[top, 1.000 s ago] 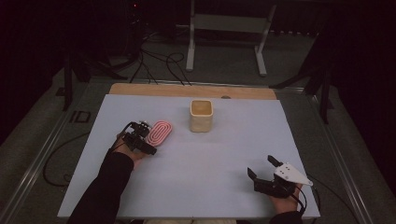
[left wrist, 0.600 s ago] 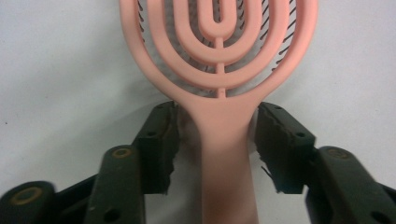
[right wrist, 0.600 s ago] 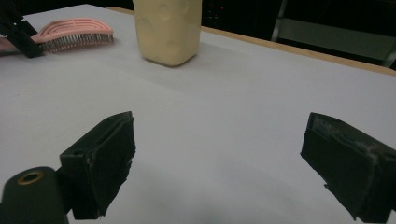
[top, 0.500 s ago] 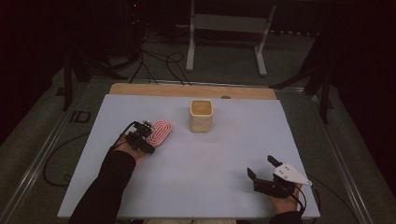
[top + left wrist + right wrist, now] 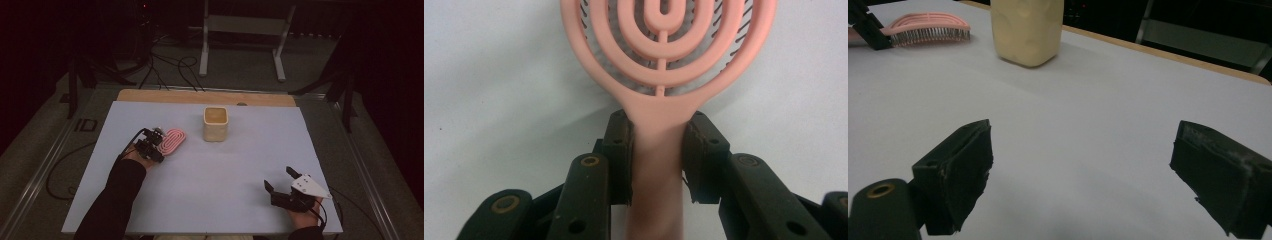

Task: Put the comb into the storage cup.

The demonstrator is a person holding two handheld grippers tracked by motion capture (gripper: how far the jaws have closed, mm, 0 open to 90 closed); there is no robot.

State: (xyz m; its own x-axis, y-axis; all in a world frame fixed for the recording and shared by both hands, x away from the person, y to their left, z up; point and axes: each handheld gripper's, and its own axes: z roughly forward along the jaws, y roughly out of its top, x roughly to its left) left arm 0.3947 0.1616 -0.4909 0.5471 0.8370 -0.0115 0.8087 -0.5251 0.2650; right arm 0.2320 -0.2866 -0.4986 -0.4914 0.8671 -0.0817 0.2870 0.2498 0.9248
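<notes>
Nearest the person, at the table's (image 5: 210,200) front edge, the right tongs (image 5: 281,181) rest in the right hand w/ jaws spread wide and nothing between them; a grey three-cornered plate sits on top. In the right gripper view the two black pads (image 5: 960,170) stand well apart over bare white tabletop.

Farther in, at the left, the left tongs (image 5: 156,143) have just been closing on the handle of a pink hairbrush (image 5: 171,141). In the left gripper view both pads (image 5: 620,150) press against the handle's sides just below the neck, so the tongs are clenched on the brush. The brush head, w/ looped oval ribs and dark bristles facing down, fans out straight ahead of the left tongs' tips and lies flat on the table. A dark-sleeved forearm (image 5: 112,200) runs back from the left tongs to the near edge; a cable trails off beside them.

Beyond and to the right of the left tongs, well apart from the brush, a cream-coloured square cup (image 5: 215,123) stands upright near the table's far edge. From the right tongs it sits far ahead and to the left, w/ the brush (image 5: 928,26) farther left again.
</notes>
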